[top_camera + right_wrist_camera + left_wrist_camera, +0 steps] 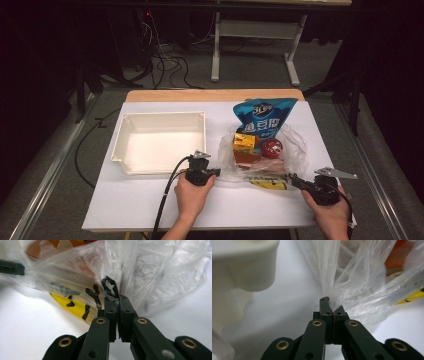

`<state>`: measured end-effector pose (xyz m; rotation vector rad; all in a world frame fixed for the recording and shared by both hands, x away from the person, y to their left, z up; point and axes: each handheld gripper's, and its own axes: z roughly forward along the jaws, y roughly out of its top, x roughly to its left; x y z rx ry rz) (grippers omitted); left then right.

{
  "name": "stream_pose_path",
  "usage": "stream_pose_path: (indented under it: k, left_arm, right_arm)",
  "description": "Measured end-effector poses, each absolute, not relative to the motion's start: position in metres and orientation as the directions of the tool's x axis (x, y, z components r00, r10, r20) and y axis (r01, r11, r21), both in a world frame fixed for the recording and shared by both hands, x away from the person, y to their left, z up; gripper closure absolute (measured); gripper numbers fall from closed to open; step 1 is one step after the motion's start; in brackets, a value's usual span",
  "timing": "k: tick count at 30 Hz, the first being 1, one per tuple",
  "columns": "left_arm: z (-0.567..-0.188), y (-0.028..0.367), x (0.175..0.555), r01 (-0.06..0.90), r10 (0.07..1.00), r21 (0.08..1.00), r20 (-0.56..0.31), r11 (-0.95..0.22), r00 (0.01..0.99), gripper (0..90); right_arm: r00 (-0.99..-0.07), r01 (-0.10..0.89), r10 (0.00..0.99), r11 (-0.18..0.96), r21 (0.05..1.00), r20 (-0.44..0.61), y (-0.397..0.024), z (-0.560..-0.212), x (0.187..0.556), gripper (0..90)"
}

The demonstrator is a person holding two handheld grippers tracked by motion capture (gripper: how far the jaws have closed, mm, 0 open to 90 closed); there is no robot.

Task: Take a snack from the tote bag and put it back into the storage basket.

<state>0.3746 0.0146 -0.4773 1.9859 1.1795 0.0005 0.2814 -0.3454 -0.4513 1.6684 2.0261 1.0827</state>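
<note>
So both claws are pinched tight on the clear plastic bag: left claw at its 9 o'clock edge, right claw near 5 o'clock. White tray sits at the bag's 9 o'clock on the table.

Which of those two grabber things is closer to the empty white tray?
Left. The left gripper sits just off the white tray's near right corner, pinching the clear plastic bag. The right gripper pinches the same bag's other side, farther right.
</note>
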Motion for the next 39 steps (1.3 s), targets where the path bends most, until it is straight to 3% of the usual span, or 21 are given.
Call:
stream_pose_path:
  k: [7,9,12,14,15,17,19,23,26,27,28,31,36,37,39]
  left_arm:
    - [-0.478,0.000,0.374,0.718,0.740,0.648,-0.348,-0.254,0.576,89.9]
    - [-0.480,-0.002,0.374,0.730,0.719,0.637,-0.385,-0.247,0.579,89.8]
    - [-0.481,-0.010,0.370,0.703,0.712,0.661,-0.359,-0.263,0.604,89.5]
    - [-0.481,-0.012,0.367,0.687,0.693,0.676,-0.360,-0.268,0.625,80.8]
    - [-0.481,-0.013,0.366,0.673,0.685,0.686,-0.349,-0.278,0.639,72.2]
    - [-0.479,-0.012,0.360,0.653,0.699,0.699,-0.310,-0.292,0.645,69.8]
    - [-0.476,-0.007,0.356,0.656,0.696,0.707,-0.330,-0.265,0.637,62.6]
    - [-0.463,0.003,0.345,0.619,0.691,0.758,-0.334,-0.208,0.641,52.7]
    - [-0.450,0.007,0.341,0.585,0.693,0.793,-0.327,-0.169,0.643,49.2]
    - [-0.446,0.004,0.338,0.606,0.691,0.790,-0.387,-0.094,0.611,48.6]
    - [-0.442,0.007,0.341,0.580,0.693,0.803,-0.340,-0.139,0.636,47.8]
    - [-0.436,-0.005,0.354,0.587,0.709,0.795,-0.324,-0.155,0.626,42.6]
    - [-0.439,-0.023,0.368,0.628,0.720,0.762,-0.346,-0.157,0.601,38.5]
    - [-0.441,-0.025,0.371,0.641,0.713,0.751,-0.361,-0.160,0.601,39.0]
    - [-0.444,-0.026,0.375,0.660,0.706,0.731,-0.375,-0.174,0.601,55.2]
  right_arm:
    - [-0.216,0.765,0.960,0.053,0.642,0.178,-0.355,-0.468,0.302,89.0]
    - [-0.192,0.767,0.966,0.037,0.640,0.175,-0.363,-0.469,0.306,89.6]
    - [-0.181,0.751,0.974,0.045,0.658,0.140,-0.360,-0.470,0.307,89.0]
    - [-0.211,0.727,0.972,0.083,0.681,0.107,-0.358,-0.471,0.306,78.6]
    - [-0.227,0.718,0.964,0.068,0.693,0.141,-0.359,-0.471,0.301,65.3]
    - [-0.237,0.711,0.959,0.061,0.701,0.157,-0.360,-0.470,0.297,61.3]
    - [-0.261,0.687,0.951,0.062,0.724,0.166,-0.363,-0.463,0.288,49.5]
    - [-0.288,0.615,0.939,0.031,0.788,0.188,-0.369,-0.448,0.274,38.8]
    - [-0.283,0.571,0.939,0.003,0.821,0.194,-0.371,-0.436,0.269,36.4]
    - [-0.282,0.552,0.941,-0.003,0.834,0.190,-0.371,-0.431,0.269,36.0]
    - [-0.279,0.535,0.943,-0.003,0.845,0.181,-0.371,-0.426,0.269,36.0]
    - [-0.256,0.528,0.953,0.000,0.849,0.160,-0.366,-0.416,0.290,37.3]
    - [-0.219,0.574,0.949,-0.061,0.817,0.225,-0.362,-0.419,0.319,39.1]
    - [-0.214,0.585,0.950,-0.062,0.808,0.227,-0.360,-0.421,0.326,41.8]
    - [-0.202,0.617,0.950,-0.065,0.785,0.237,-0.354,-0.427,0.336,45.1]
